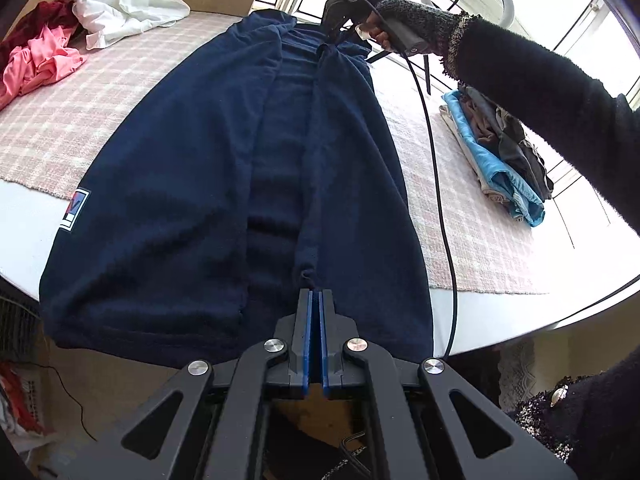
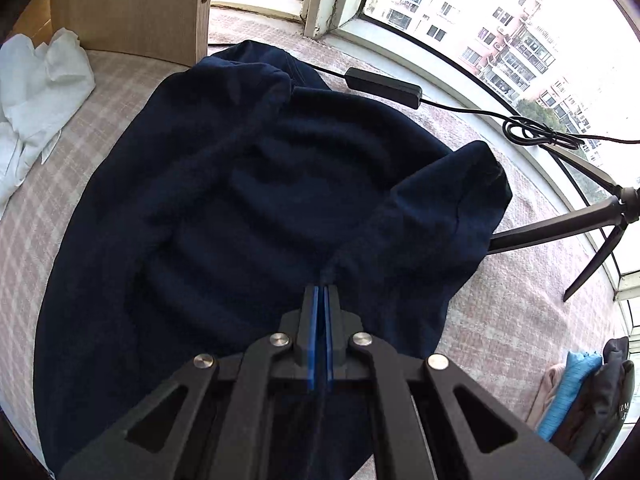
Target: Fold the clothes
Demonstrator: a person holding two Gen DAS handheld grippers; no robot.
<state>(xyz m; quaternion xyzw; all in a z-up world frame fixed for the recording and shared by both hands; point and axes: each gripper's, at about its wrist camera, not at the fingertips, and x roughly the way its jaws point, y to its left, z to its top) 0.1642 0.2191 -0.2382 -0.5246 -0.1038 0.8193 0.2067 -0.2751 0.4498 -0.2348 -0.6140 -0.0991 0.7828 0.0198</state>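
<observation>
Both grippers, left (image 1: 315, 294) and right (image 2: 321, 290), clamped on navy garment (image 1: 200, 160) edge stretched between them; slack could collapse the fold.

Checked bedcover (image 1: 120, 120) under navy garment (image 1: 180, 200)

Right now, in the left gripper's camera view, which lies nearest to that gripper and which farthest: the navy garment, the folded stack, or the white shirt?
1. Navy garment, pinched in the left gripper.
2. Folded stack, off right.
3. White shirt, far left corner.
</observation>
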